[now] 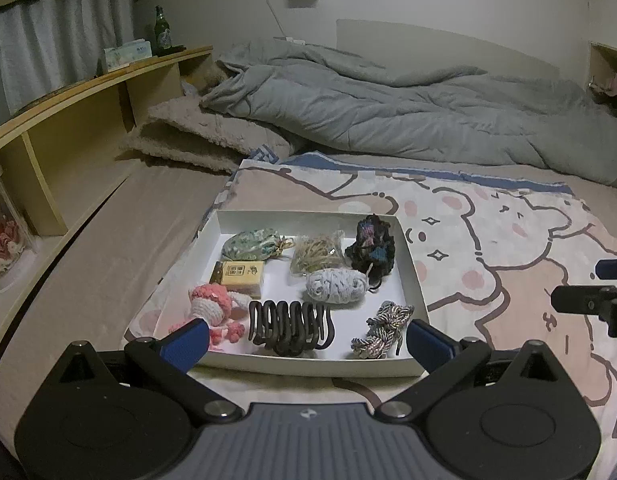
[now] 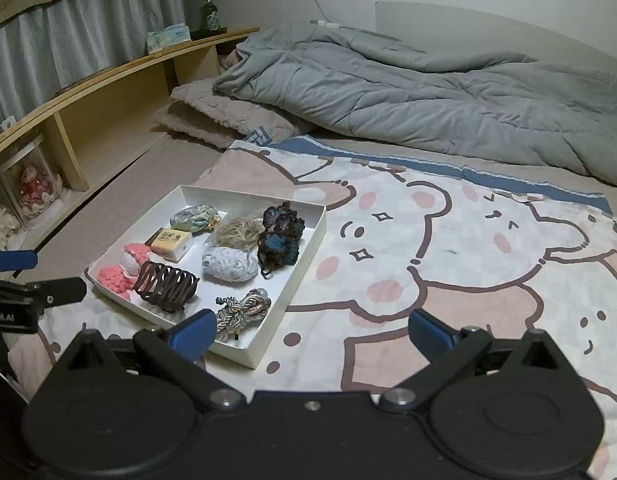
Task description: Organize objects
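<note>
A white tray (image 1: 410, 264) (image 2: 308, 236) lies on a bear-print blanket on the bed. It holds a dark hair claw (image 1: 290, 328) (image 2: 166, 284), a pink crochet piece (image 1: 210, 304) (image 2: 116, 276), a yellow box (image 1: 242, 276) (image 2: 172, 242), a green patterned pouch (image 1: 250, 245) (image 2: 194, 216), a bag of rubber bands (image 1: 316, 256) (image 2: 240, 230), a grey yarn ball (image 1: 336, 286) (image 2: 230, 266), a dark crochet scrunchie (image 1: 372, 248) (image 2: 280, 236) and a braided cord (image 1: 382, 330) (image 2: 242, 312). My left gripper (image 1: 308, 338) is open at the tray's near edge. My right gripper (image 2: 310, 330) is open, to the tray's right over the blanket. Both hold nothing.
A crumpled grey duvet (image 1: 388, 108) (image 2: 428, 88) and a beige folded blanket (image 1: 196, 140) lie behind the tray. A wooden shelf (image 1: 68, 120) (image 2: 108, 96) along the left carries a green bottle (image 1: 162, 32) and a tissue pack (image 1: 126, 54). The bear-print blanket (image 2: 468, 260) stretches right.
</note>
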